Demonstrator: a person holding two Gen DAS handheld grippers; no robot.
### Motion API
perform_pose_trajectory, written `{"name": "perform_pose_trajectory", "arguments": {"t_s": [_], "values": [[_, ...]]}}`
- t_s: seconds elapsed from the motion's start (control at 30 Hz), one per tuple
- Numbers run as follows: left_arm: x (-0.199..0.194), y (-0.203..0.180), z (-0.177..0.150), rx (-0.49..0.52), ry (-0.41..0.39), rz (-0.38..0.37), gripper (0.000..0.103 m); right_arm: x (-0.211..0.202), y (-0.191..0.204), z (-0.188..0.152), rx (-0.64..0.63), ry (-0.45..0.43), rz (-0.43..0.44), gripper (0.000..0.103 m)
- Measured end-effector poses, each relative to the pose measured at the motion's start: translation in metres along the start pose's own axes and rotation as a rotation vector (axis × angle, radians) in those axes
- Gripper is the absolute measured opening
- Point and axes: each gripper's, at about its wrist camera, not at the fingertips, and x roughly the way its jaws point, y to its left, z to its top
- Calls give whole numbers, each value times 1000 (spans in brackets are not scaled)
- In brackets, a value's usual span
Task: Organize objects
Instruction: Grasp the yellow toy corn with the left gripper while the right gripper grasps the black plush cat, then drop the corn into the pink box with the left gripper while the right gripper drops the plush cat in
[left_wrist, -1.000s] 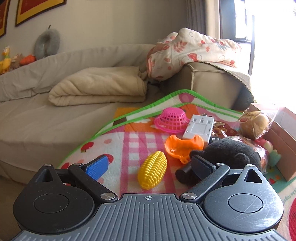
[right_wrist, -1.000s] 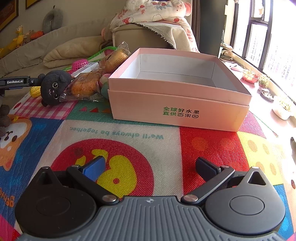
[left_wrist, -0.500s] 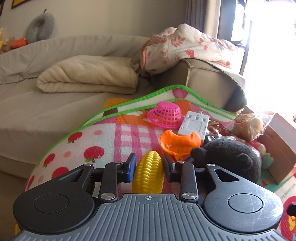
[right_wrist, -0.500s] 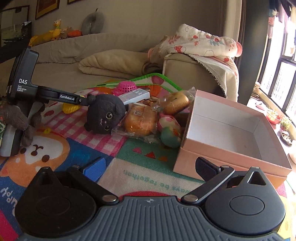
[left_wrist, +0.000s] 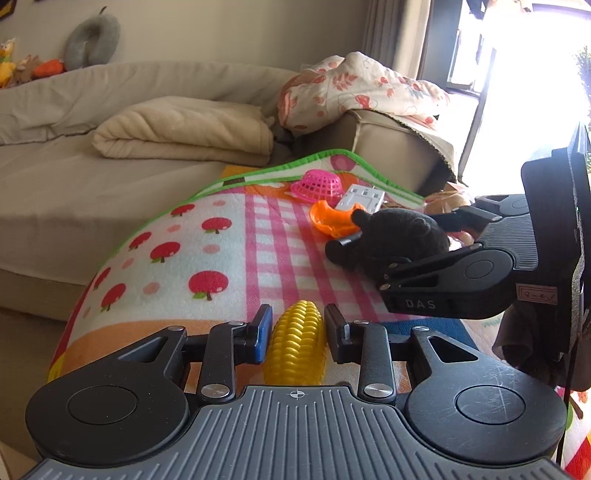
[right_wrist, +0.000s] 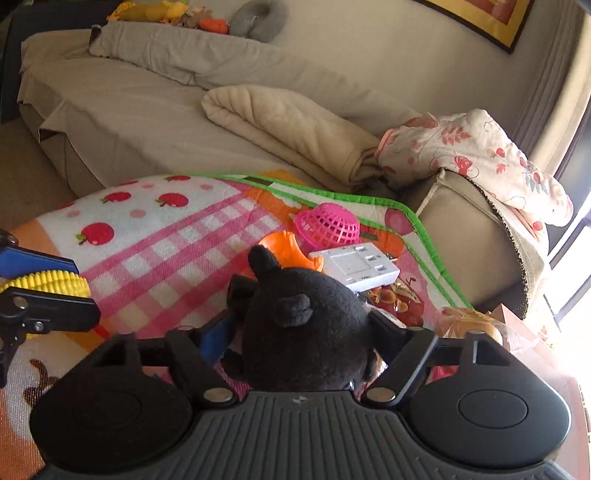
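Yellow corn — left gripper (clamped)

The left gripper, a black two-finger tool with a ribbed grey body and round black pivot housings, points forward and slightly down, its fingers drawn in close and parallel; the blue-padded finger and the black finger press either flank of the yellow plastic toy corn cob. The right gripper, of the same build, comes in from the right side of the left wrist view, turned on its side with its fingers reaching leftward; they sit against both sides of the black plush animal toy, with one blue pad showing at its edge
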Motion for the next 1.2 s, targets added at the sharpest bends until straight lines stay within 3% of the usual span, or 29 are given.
{"name": "perform_pose_trajectory", "arguments": {"t_s": [0.13, 0.27, 0.4, 0.5, 0.67, 0.8, 0.9, 1.03, 1.2], "values": [[-13, -10, -6, 14, 9, -22, 35, -53, -25, -15, 111, 6, 124, 67], [-26, -35, -8, 45, 19, -71, 35, -119, -53, -44, 184, -33, 194, 67], [-33, -71, 1, 88, 16, -140, 35, -174, -78, -85, 206, -74, 131, 67], [-32, -104, 22, 122, -10, -193, 35, -204, -104, -115, 262, -103, 31, 67], [-9, -182, 76, 180, -106, -280, 35, -223, -147, -151, 393, -133, -93, 67], [43, -237, 109, 100, -133, -347, 35, -225, -168, -174, 461, -130, -126, 67], [89, -265, 109, 94, -99, -275, 35, -224, -175, -185, 486, -116, -142, 67], [119, -267, 91, 77, -55, -214, 35, -224, -186, -193, 520, -115, -158, 67], [88, -232, 73, 44, -81, -251, 36, -215, -200, -183, 530, -130, -177, 67]]}}
